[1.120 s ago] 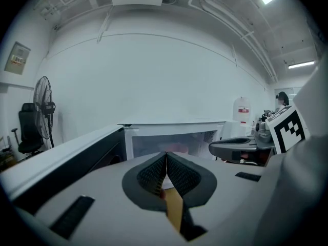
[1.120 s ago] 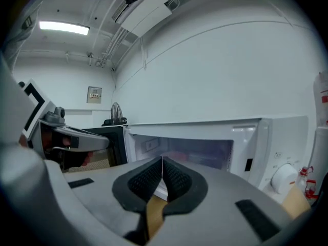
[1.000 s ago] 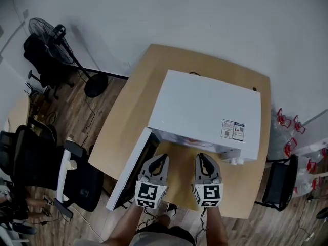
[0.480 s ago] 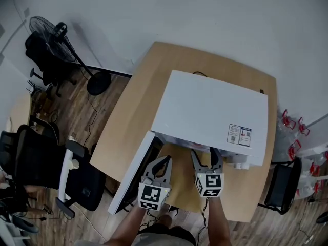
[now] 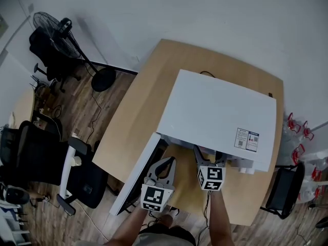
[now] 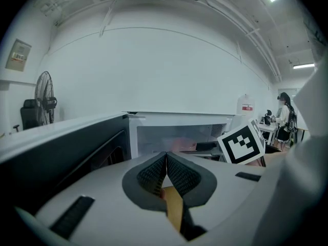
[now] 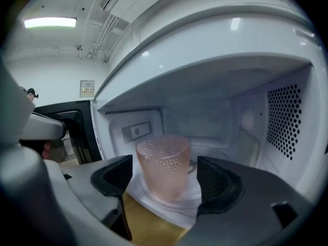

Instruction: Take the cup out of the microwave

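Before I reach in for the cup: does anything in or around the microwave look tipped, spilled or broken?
Nothing stands out. The pink cup stands upright inside the microwave, no spill shows around it, and the door is swung open.

Grey left hand-held gripper (image 5: 169, 160) bears dark ribbed pads (image 6: 152, 176), black-and-white marker cube (image 5: 155, 198).

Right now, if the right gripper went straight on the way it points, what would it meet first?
Probably the pink cup in the microwave, upright and dead ahead of the right gripper, framed by its opening jaws, untouched.
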